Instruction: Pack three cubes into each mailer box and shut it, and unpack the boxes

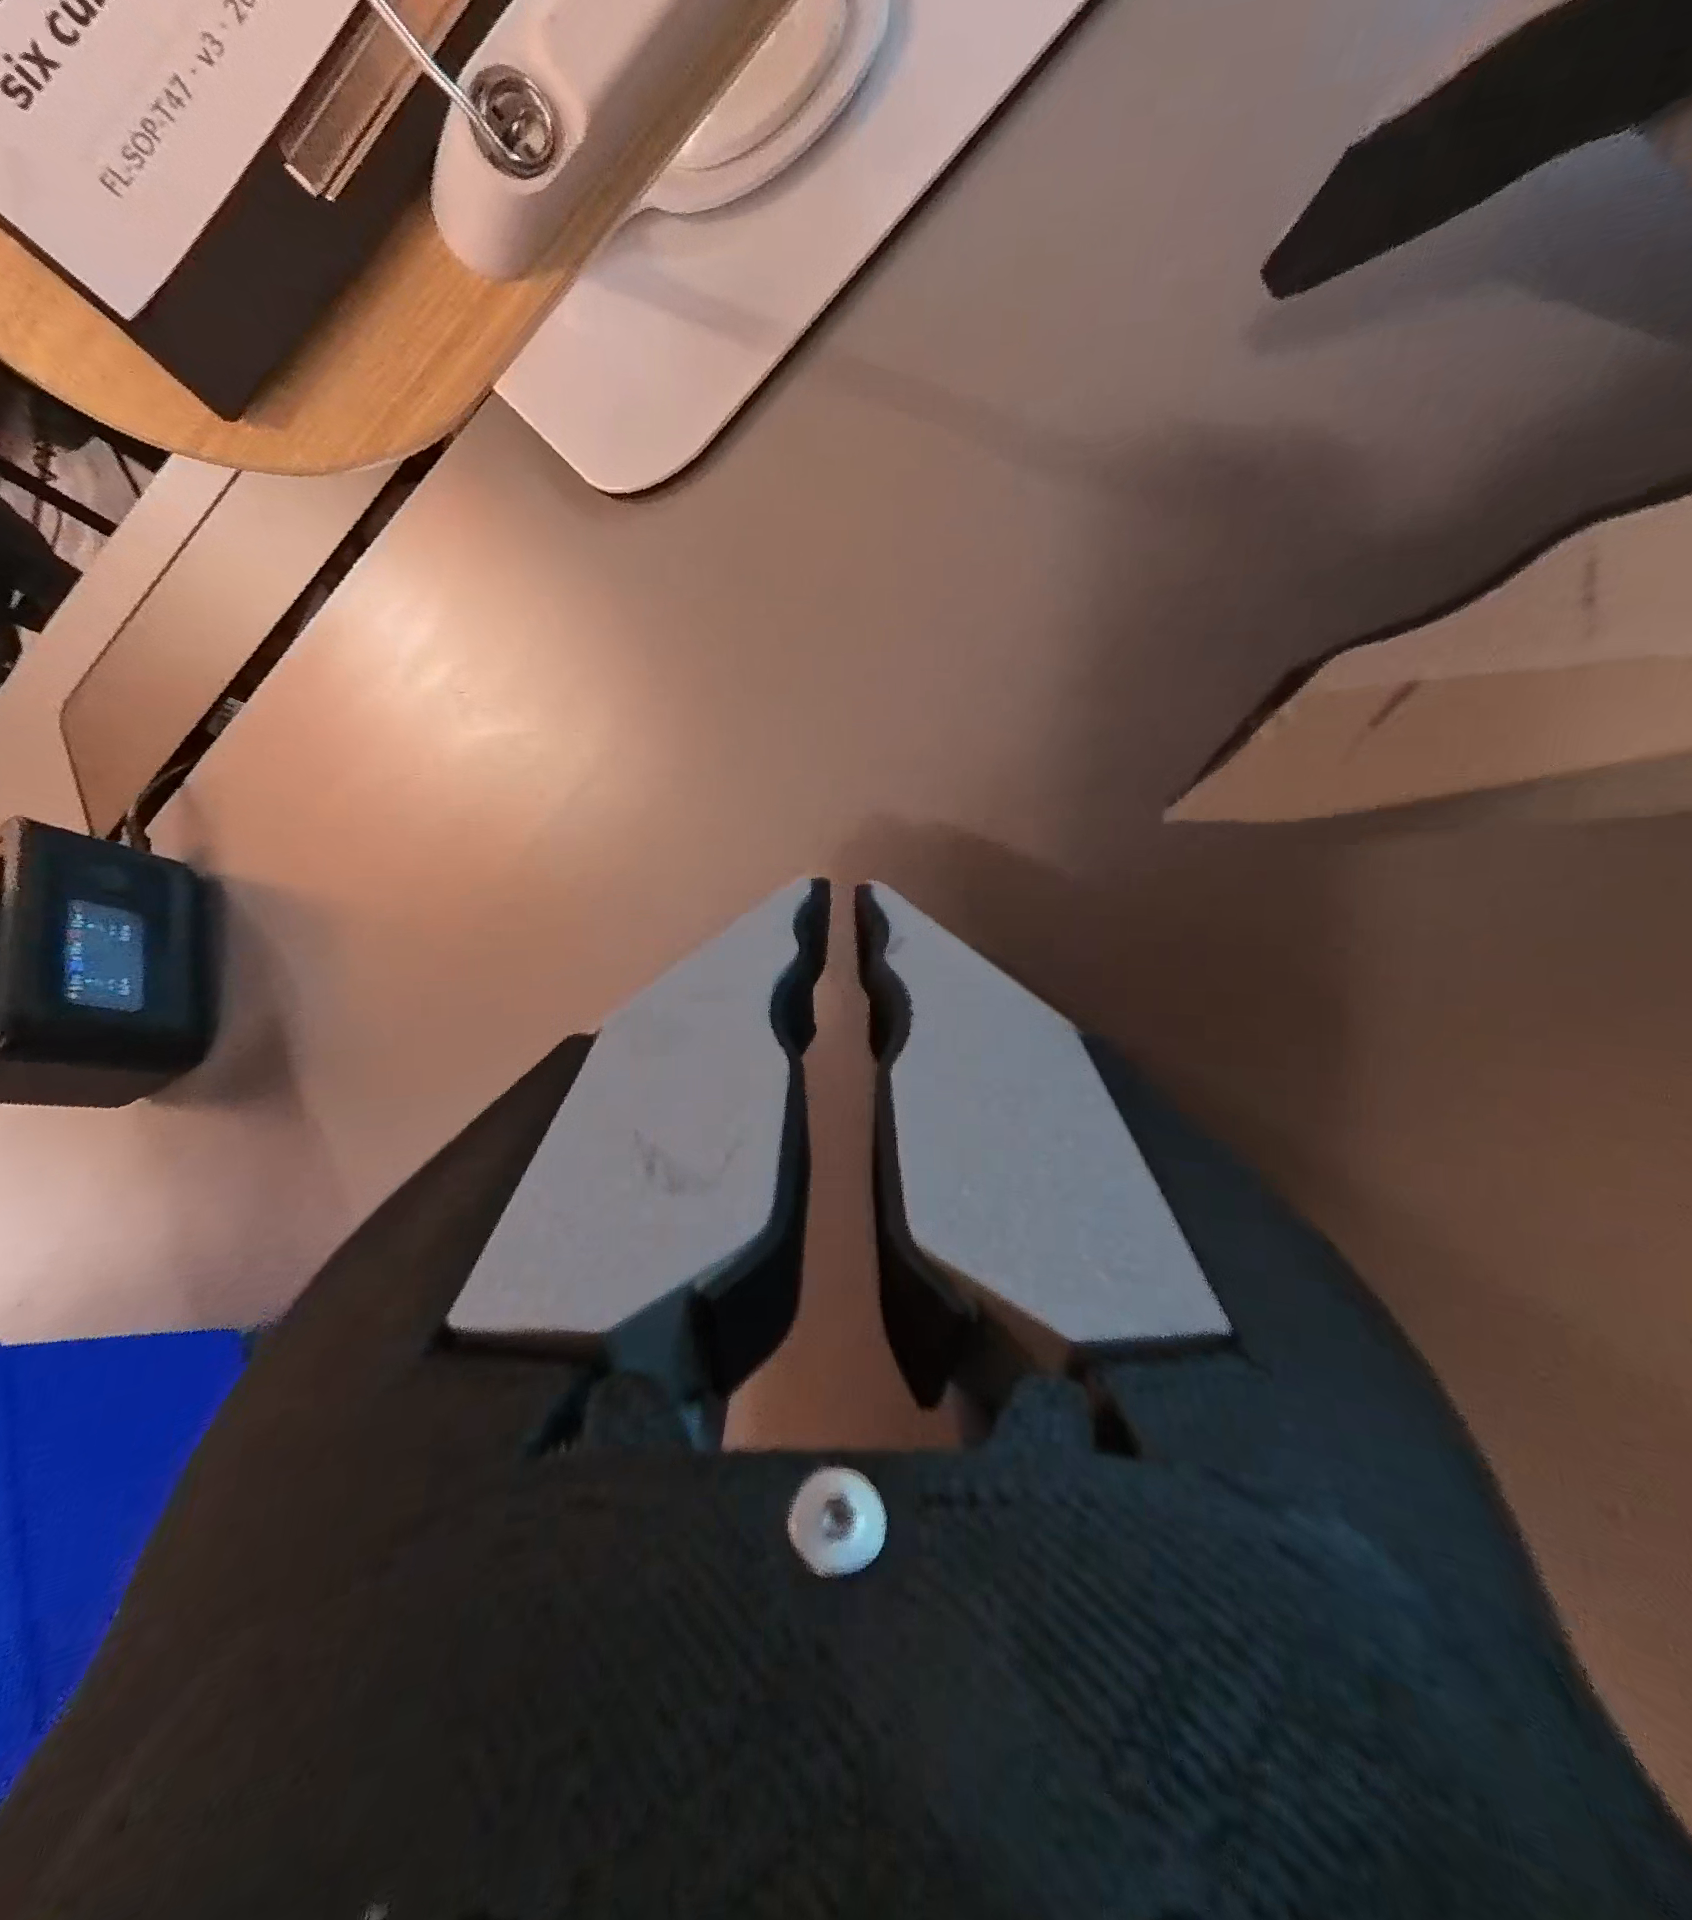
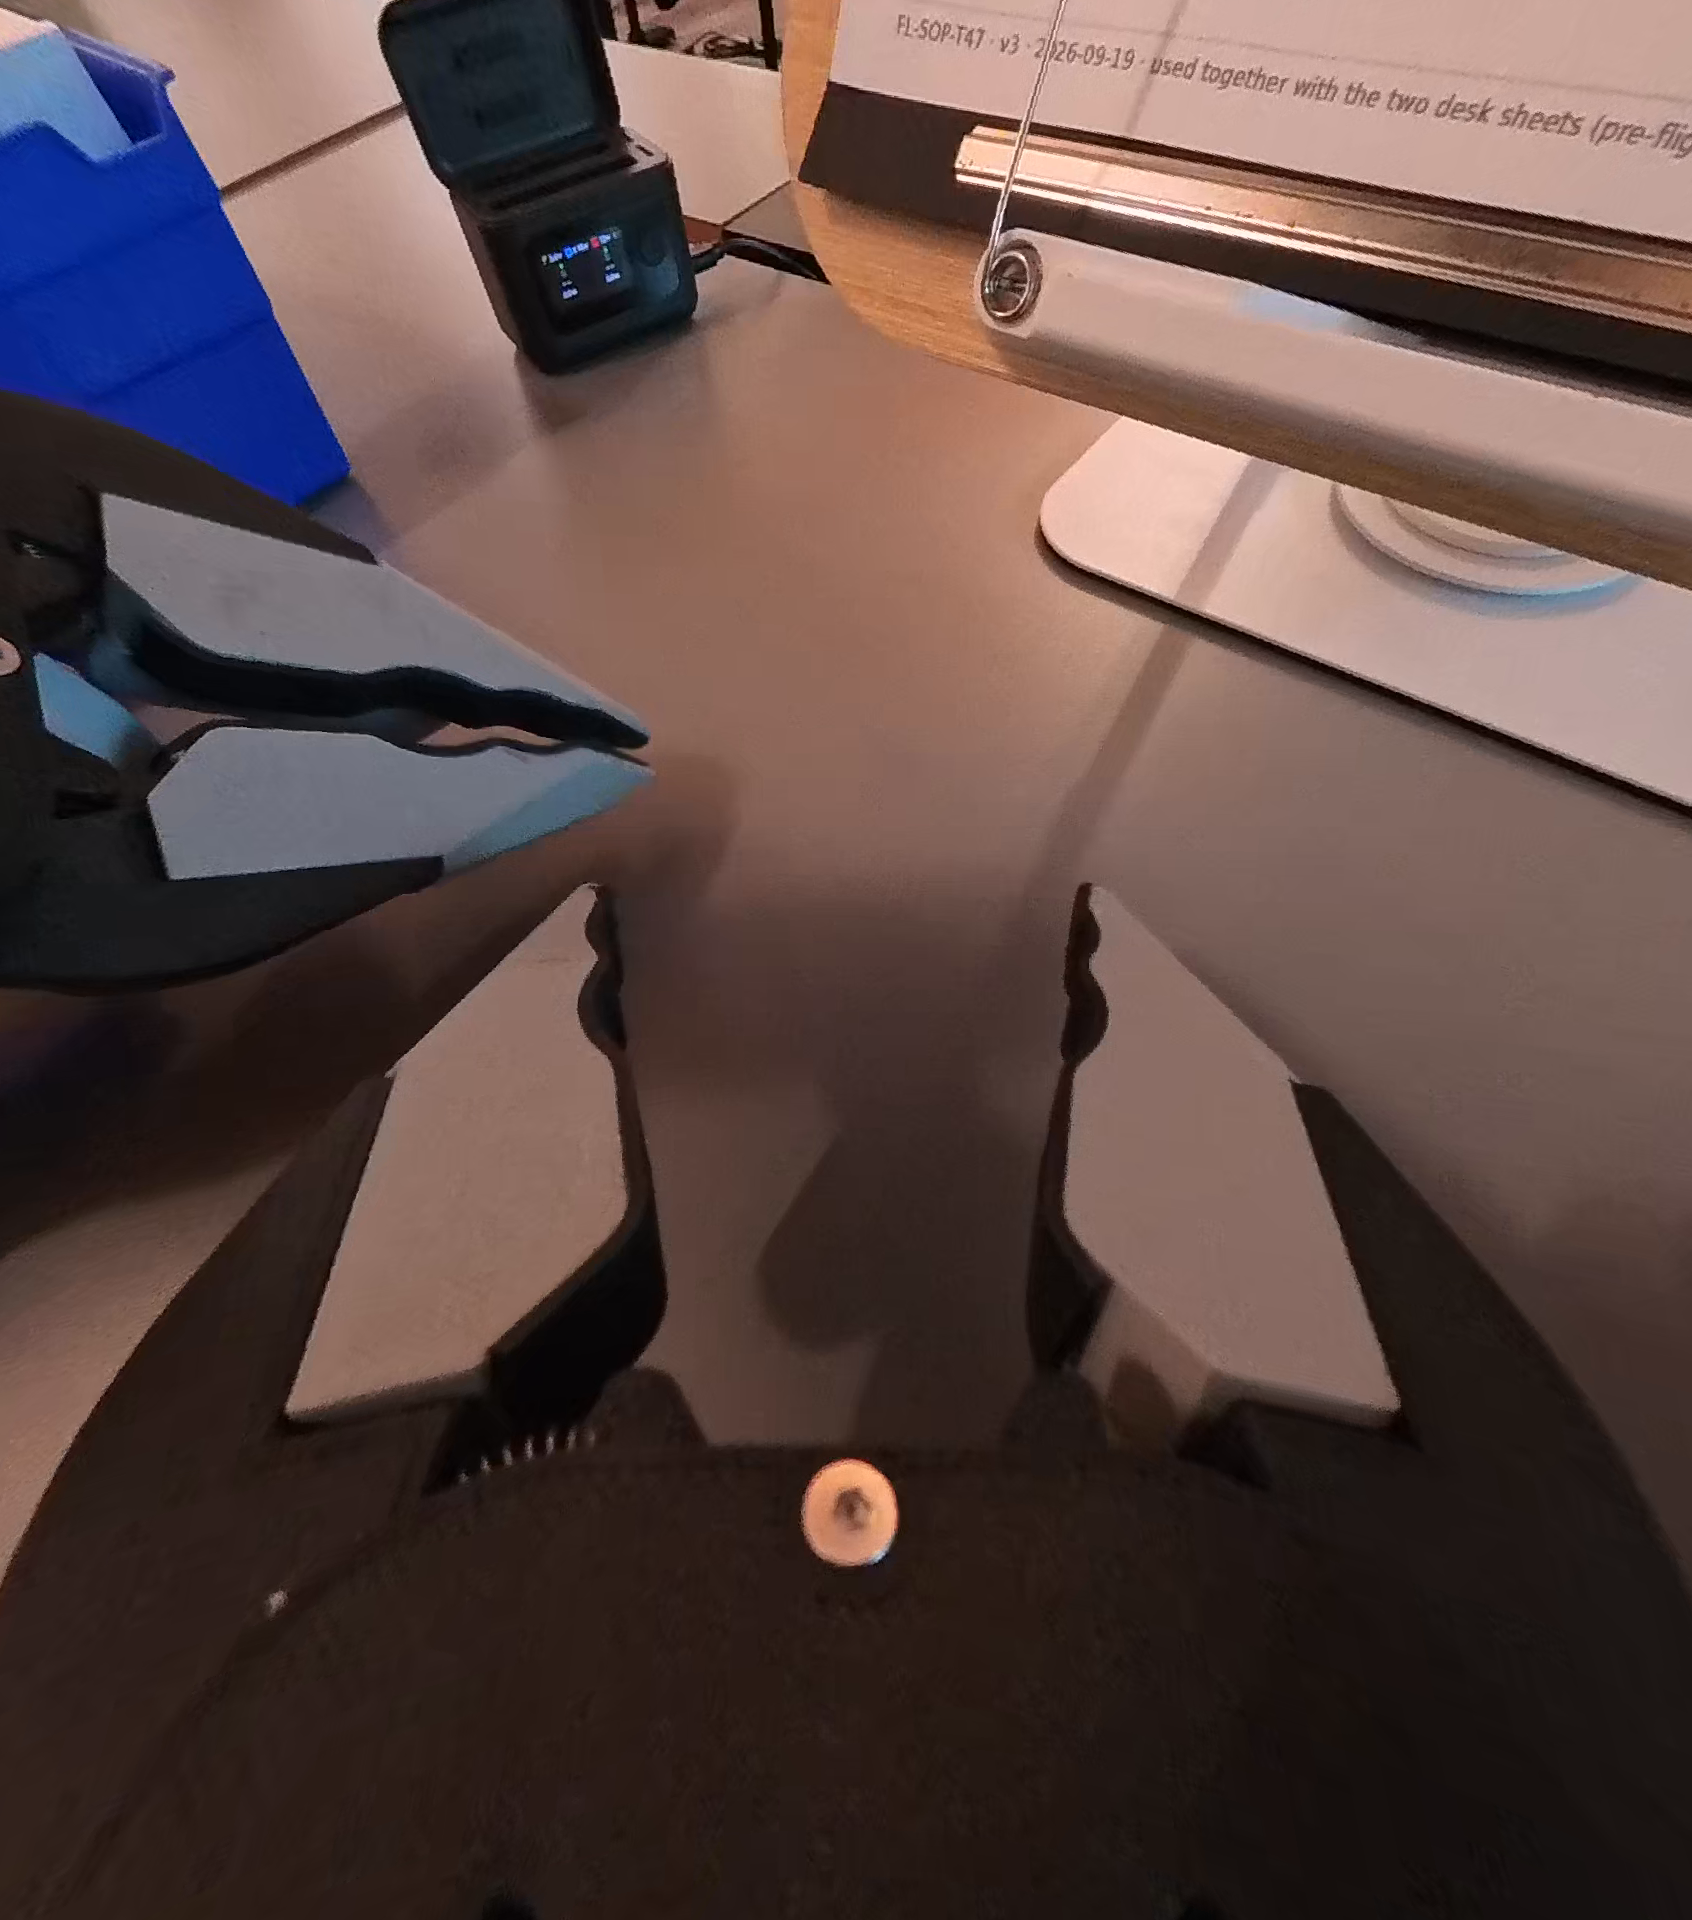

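Hovering: both grippers over bare desk (image 2: 925,675), near stand (image 2: 1444,665).
Left gripper (image 1: 842,888): jaws nearly closed, empty.
Right gripper (image 2: 842,899): jaws wide, empty.
Advice: find boxes first; none visible.

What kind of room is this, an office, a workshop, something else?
Probably an office desk set up for recording handling tasks. A document holder on a white stand props up a printed sheet, a small black device with a lit screen sits near a blue bin, and the tabletop is plain.
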### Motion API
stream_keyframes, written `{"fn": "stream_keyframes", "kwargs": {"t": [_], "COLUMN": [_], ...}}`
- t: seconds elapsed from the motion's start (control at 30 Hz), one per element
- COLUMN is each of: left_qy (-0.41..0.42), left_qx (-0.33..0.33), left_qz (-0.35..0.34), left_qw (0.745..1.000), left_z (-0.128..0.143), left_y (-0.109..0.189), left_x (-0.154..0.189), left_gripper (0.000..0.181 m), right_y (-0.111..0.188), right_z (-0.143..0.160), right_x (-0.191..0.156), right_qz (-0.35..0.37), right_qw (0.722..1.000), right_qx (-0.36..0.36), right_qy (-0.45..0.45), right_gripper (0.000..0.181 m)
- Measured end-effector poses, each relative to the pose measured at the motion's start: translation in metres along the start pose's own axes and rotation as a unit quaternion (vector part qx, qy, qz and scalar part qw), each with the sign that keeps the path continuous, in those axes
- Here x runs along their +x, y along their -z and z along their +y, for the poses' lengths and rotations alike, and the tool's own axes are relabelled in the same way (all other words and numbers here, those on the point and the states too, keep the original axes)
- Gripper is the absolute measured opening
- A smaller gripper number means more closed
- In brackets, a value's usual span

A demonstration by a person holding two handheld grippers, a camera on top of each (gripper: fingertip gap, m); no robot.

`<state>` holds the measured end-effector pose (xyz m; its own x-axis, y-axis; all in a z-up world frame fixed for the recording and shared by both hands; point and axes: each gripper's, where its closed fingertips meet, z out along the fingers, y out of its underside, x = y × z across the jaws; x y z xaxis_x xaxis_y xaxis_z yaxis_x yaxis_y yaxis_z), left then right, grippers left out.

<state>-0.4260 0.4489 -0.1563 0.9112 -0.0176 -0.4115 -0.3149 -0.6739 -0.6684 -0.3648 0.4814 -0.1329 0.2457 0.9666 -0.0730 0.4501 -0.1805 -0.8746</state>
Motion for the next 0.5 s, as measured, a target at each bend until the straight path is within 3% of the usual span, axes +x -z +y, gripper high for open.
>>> {"fn": "stream_keyframes", "kwargs": {"t": [0.5], "left_qy": [0.023], "left_qx": [0.019], "left_qz": [0.032], "left_qw": [0.999], "left_z": [-0.0038], "left_y": [0.0003], "left_x": [0.0089], "left_gripper": [0.006], "right_y": [0.0044], "right_z": [0.0015], "right_x": [-0.0025], "right_qz": [-0.008], "right_qw": [1.0], "right_qx": [0.002], "right_qy": [0.004], "right_gripper": [0.083]}}
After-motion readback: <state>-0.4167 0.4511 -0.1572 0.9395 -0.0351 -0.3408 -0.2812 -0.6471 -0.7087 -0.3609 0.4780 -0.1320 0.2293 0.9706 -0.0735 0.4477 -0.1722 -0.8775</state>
